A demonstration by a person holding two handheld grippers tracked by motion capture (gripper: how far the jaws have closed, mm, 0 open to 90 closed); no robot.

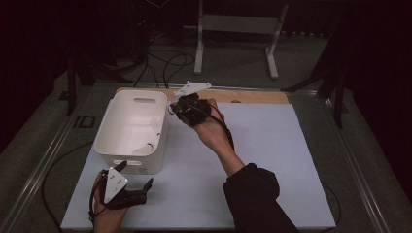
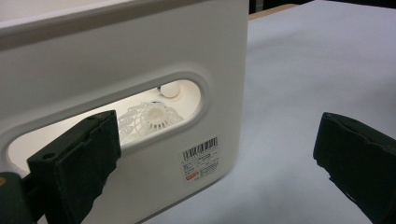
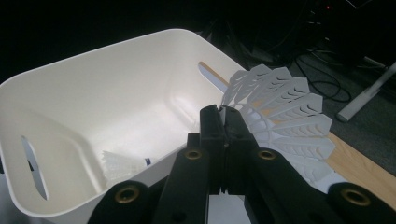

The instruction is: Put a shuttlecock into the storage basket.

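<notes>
A white shuttlecock (image 3: 285,121) is pinched by its feathered skirt between the closed jaws of the right gripper (image 3: 223,122), which is held just beside the far right corner of the white bin (image 1: 132,127), at rim height. A second shuttlecock (image 3: 119,163) is seen lying on the bin's floor, near its handle-slot end. The left gripper (image 1: 133,174) is held just outside the bin's near wall, its jaws spread wide with nothing gripped between them.
</notes>
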